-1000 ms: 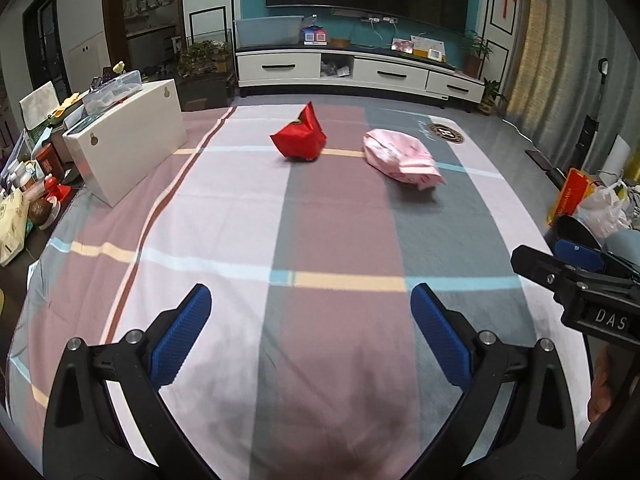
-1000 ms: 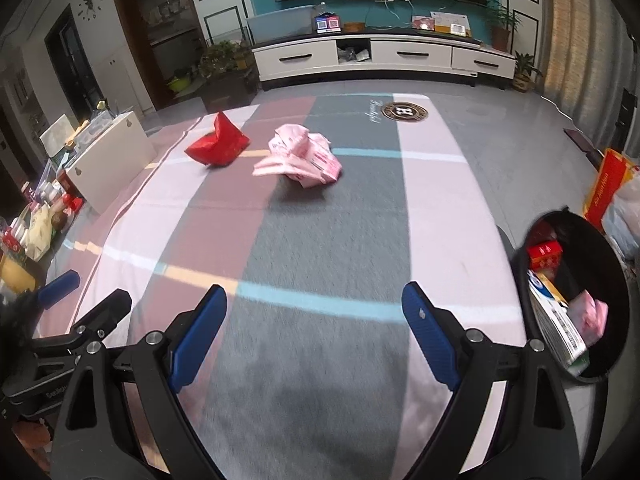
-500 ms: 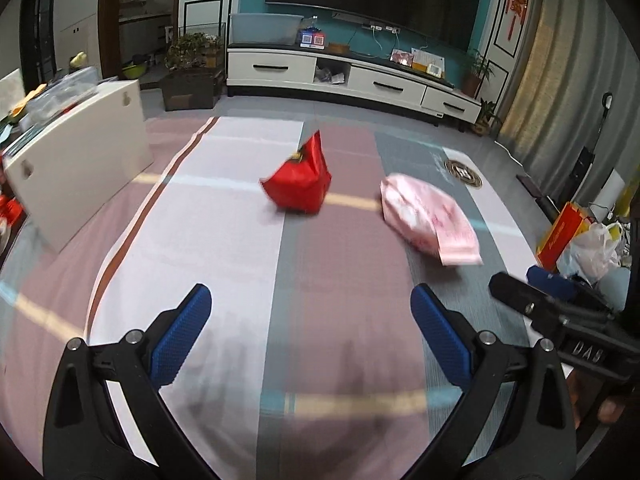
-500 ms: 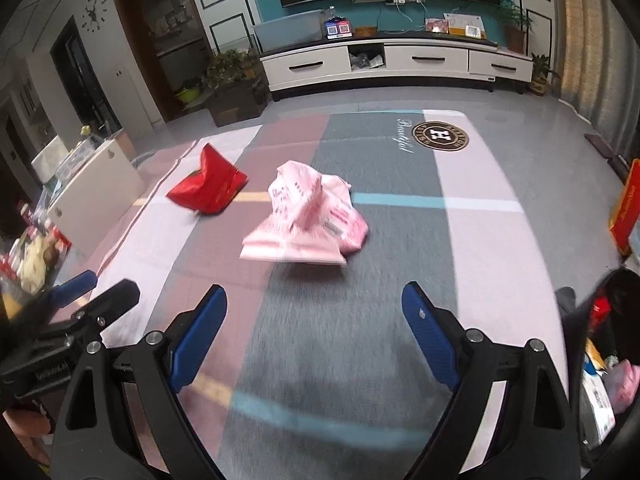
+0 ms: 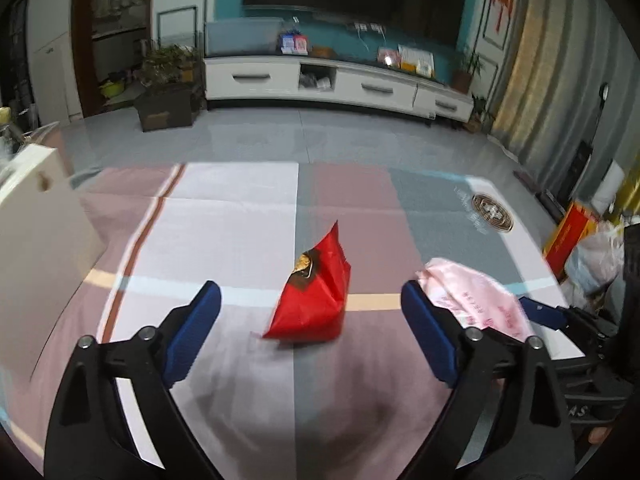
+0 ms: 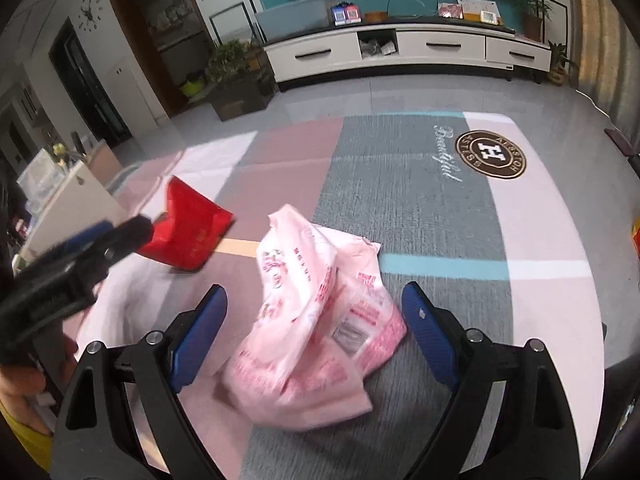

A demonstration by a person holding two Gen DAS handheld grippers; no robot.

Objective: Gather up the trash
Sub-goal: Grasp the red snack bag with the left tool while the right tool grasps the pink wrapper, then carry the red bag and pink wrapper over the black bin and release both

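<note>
A crumpled red snack bag (image 5: 316, 304) lies on the patchwork mat (image 5: 224, 232), right between the blue fingertips of my left gripper (image 5: 310, 294). Its jaws are closing, and the pads stand apart from the bag. A crumpled pink plastic bag (image 6: 316, 328) lies between the fingers of my right gripper (image 6: 315, 296), which is open with gaps on both sides. The right wrist view shows the red bag (image 6: 188, 236) at left with the left gripper (image 6: 80, 248) beside it. In the left wrist view the pink bag (image 5: 476, 296) sits at right, the right gripper (image 5: 544, 316) behind it.
A white box (image 5: 36, 240) stands on the mat's left edge. Filled bags and a red carton (image 5: 576, 232) sit off its right edge. Beyond the mat are grey floor tiles, a planter (image 5: 168, 108) and a white TV cabinet (image 5: 336, 84). A hand (image 6: 16, 392) shows at lower left.
Both grippers have moved forward over the mat, and the red and pink bags now lie between their fingertips. The left jaws stand narrower. The black bin has left the right wrist view.
</note>
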